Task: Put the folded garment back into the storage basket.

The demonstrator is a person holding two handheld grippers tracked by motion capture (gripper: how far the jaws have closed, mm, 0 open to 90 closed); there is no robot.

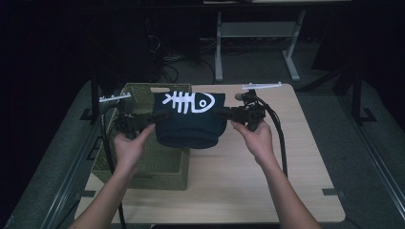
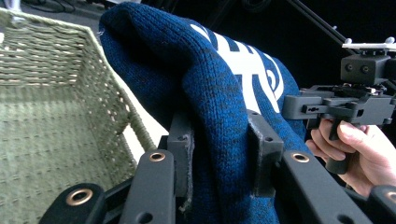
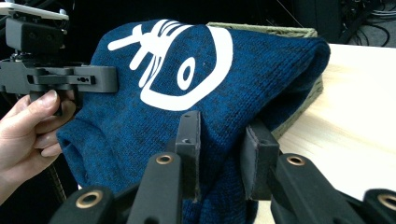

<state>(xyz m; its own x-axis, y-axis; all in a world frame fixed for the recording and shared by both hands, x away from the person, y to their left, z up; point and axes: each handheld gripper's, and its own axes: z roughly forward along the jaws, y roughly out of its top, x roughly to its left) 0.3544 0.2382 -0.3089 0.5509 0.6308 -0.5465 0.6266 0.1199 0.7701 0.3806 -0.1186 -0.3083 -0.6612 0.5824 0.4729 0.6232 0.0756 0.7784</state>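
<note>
A dark blue knitted beanie [image 1: 191, 121] hangs stretched between the two grippers, above the table [image 1: 267, 181] near its far left part, partly over the right rim of the woven green basket [image 1: 143, 167] that sits along the table's left edge. The knit is thick and speckled blue-black, with a white fish-skeleton print [image 1: 187, 102] across the upper front: ribs, spine and a round-eyed head. No readable writing or brand tag shows. The left gripper [image 2: 222, 149] has its jaws clamped on a fold of the beanie's left side, fabric squeezed between the pads. The right gripper [image 3: 224, 149] likewise pinches the beanie's right side. Each hand wraps its gripper's handle, left hand [image 1: 128, 145] and right hand [image 1: 255, 138].
</note>
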